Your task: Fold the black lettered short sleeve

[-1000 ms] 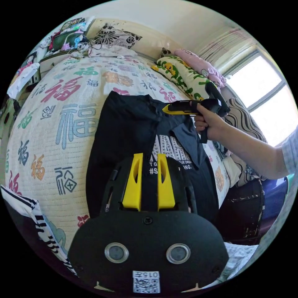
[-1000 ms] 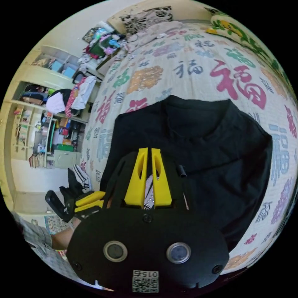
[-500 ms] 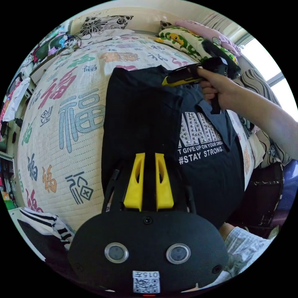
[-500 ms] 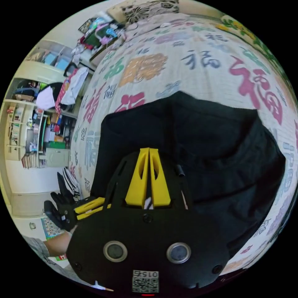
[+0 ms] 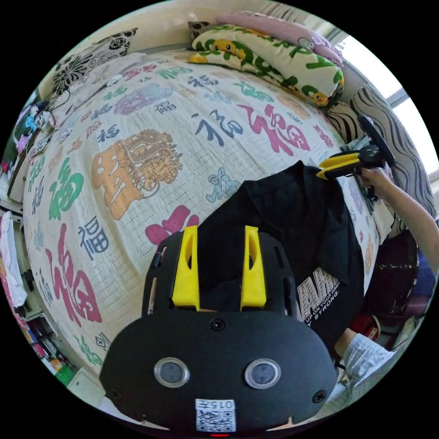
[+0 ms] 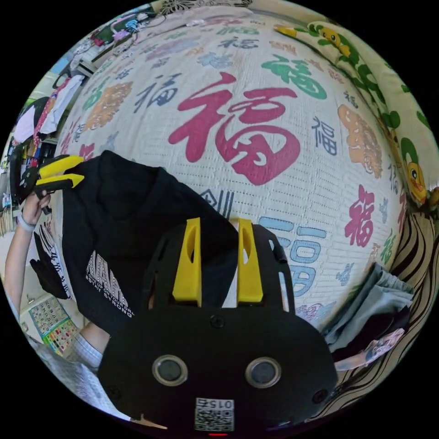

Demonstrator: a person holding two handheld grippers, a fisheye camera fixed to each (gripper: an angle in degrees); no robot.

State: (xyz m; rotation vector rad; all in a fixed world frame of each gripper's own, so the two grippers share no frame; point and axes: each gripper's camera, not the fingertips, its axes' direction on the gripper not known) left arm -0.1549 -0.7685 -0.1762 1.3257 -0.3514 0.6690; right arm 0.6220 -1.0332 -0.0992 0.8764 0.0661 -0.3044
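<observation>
The black short-sleeve shirt (image 5: 292, 219) lies on the bed with one side folded over it, white lettering (image 5: 320, 292) showing near the hem. In the left gripper view my left gripper (image 5: 220, 228) hovers open over the shirt's near edge, nothing pinched between its yellow jaws. My right gripper (image 5: 322, 171), held in a hand, sits at the shirt's far corner. In the right gripper view the right gripper (image 6: 218, 222) is open above the edge of the shirt (image 6: 128, 219), and the left gripper (image 6: 81, 170) stands at the opposite corner, jaws apart.
The bedcover (image 5: 137, 137) printed with large coloured characters stretches beyond the shirt. Duck-print pillows (image 5: 265, 55) and a striped cushion (image 5: 402, 146) line the bed's far side. Grey folded clothes (image 6: 370, 297) lie at the bed's edge, and a black-and-white striped garment (image 6: 50, 270) lies beside the shirt.
Both grippers were shut on the shirt and carried one side across it. Now the fold lies flat, both have let go and opened, and sit at opposite corners.
</observation>
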